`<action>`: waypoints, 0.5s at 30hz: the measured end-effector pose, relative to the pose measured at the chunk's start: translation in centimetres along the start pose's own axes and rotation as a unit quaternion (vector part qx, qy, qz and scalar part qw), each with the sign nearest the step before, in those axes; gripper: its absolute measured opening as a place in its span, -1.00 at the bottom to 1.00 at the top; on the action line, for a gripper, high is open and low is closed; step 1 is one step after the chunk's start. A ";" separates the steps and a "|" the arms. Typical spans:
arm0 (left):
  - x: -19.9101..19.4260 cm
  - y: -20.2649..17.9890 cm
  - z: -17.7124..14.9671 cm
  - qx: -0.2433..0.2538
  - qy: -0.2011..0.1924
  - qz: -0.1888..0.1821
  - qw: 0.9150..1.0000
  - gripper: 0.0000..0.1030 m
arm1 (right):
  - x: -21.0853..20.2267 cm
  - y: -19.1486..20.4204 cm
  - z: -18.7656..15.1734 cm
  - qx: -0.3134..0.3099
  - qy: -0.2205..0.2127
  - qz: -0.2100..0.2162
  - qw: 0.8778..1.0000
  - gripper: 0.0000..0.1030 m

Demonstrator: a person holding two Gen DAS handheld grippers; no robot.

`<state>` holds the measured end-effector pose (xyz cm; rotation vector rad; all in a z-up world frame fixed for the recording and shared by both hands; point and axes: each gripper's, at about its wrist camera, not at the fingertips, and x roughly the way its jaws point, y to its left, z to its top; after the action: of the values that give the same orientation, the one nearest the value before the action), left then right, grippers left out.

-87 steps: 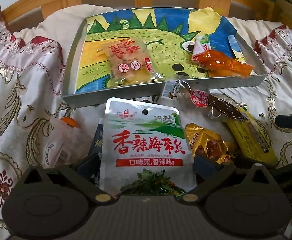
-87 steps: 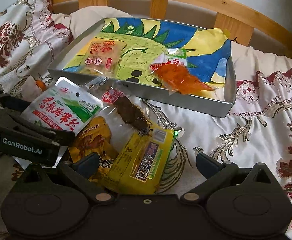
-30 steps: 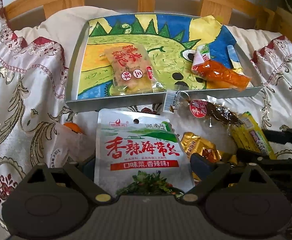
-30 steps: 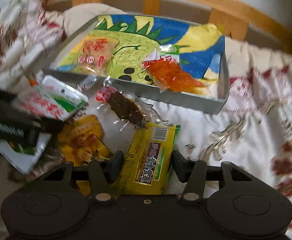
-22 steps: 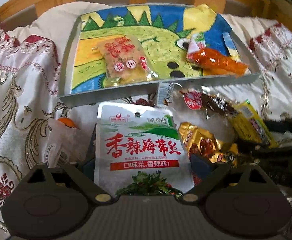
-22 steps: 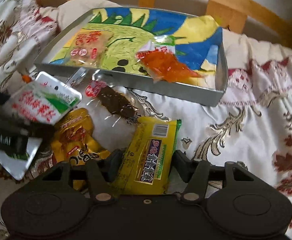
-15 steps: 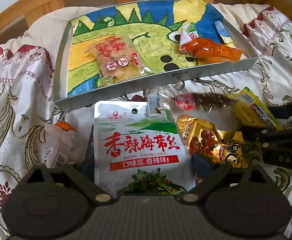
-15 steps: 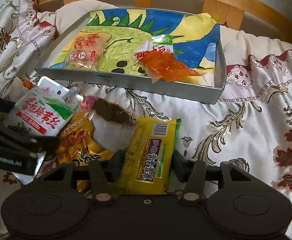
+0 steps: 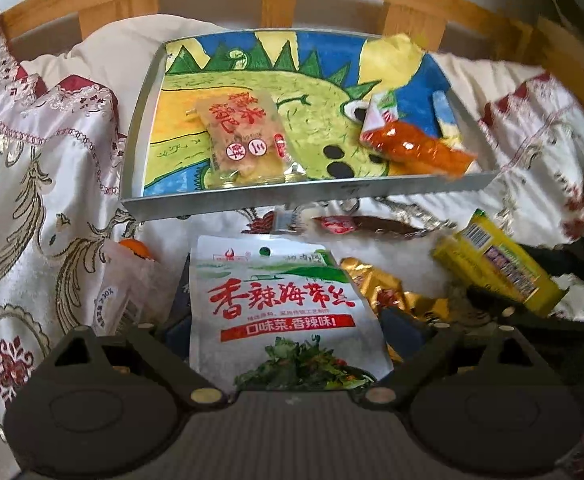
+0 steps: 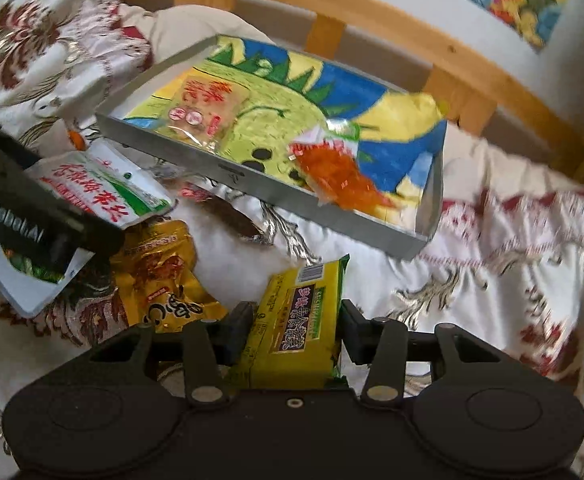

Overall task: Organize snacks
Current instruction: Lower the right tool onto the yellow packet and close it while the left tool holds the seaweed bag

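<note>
Underneath, a floral quilt (image 9: 43,184) against a slatted wooden headboard (image 10: 372,12); left gripper (image 9: 287,320) pinches the white pouch (image 9: 283,304), right gripper (image 10: 292,328), jaws just closing, pinches the yellow pack (image 10: 300,312).

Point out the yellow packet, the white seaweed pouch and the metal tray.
yellow packet (image 10: 300,320), right wrist view, on its purple label.
white seaweed pouch (image 9: 279,300), left wrist view, on its red lettering.
metal tray (image 9: 332,194), left wrist view, on its near wall.

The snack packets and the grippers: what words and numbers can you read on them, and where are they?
"香辣海带丝" in big red letters on the white seaweed pouch.
"口味菜,香辣味!" on that pouch's red band.
"30%" on the clear wrapper beside it.
"川" in a red circle on the pale packet in the tray.
The left gripper's white lettering is partly hidden and blurred.
The yellow packet's purple label, its barcode and the gold packet's print are too blurred.
</note>
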<state>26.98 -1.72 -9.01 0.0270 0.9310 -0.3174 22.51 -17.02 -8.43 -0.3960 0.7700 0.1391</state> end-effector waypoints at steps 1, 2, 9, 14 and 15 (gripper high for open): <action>-0.2 0.0 0.0 -0.002 -0.001 -0.003 1.000 0.86 | -0.2 0.2 0.0 -0.005 -0.004 -0.002 1.000 -0.06; -0.4 -0.1 0.0 -0.003 -0.002 -0.006 1.000 0.86 | -0.4 0.3 0.0 -0.009 -0.007 -0.003 1.000 -0.06; -1.7 -0.3 -0.1 -0.020 -0.010 -0.029 0.999 0.86 | -1.4 0.4 0.1 -0.025 -0.026 -0.028 0.999 -0.09; -2.2 -0.3 -0.2 -0.027 -0.018 -0.036 0.999 0.86 | -1.6 0.5 0.1 -0.034 -0.030 -0.036 0.998 -0.10; -2.3 -0.3 -0.3 -0.028 -0.019 -0.035 0.999 0.86 | -1.6 0.6 0.1 -0.037 -0.031 -0.037 0.998 -0.11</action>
<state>25.43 -1.37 -7.32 -0.0640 0.9039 -0.3557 21.31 -16.36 -7.44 -0.4886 0.6887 0.1096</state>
